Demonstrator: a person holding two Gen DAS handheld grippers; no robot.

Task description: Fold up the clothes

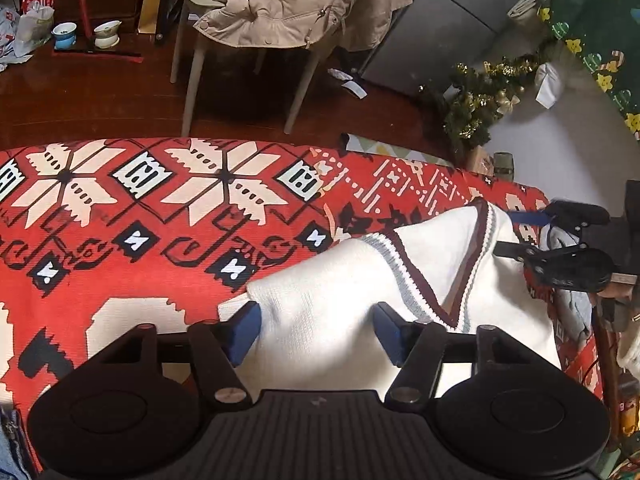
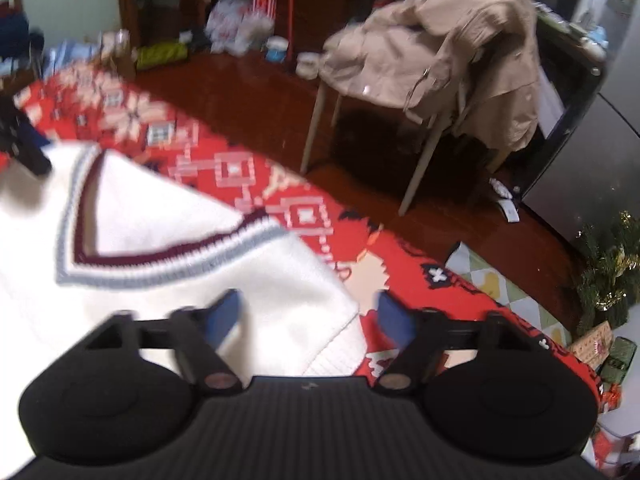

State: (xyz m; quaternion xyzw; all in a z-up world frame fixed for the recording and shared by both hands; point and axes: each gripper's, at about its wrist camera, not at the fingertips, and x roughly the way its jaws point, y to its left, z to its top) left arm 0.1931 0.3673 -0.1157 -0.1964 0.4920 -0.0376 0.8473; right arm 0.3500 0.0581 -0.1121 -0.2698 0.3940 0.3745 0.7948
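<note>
A white knit V-neck sweater (image 1: 328, 280) with maroon and grey trim lies on a red patterned tablecloth (image 1: 120, 240). My left gripper (image 1: 318, 320) hangs low over one shoulder of the sweater. Its blue pads (image 1: 245, 334) stand wide apart with the knit between them, and I see no squeeze. In the right wrist view, my right gripper (image 2: 310, 312) straddles the other shoulder corner of the sweater (image 2: 180, 292). Its jaws are open: one pad is over the knit, the other over the tablecloth (image 2: 304, 216). Each gripper also shows at the edge of the other's view.
Beyond the table edge a chair (image 1: 240, 60) carries a beige coat (image 1: 296, 0) on a dark wooden floor (image 1: 100, 92). A small decorated Christmas tree (image 1: 476, 108) and a grey cabinet (image 1: 432, 32) stand far right. Bowls (image 1: 107, 34) and bags clutter the far left floor.
</note>
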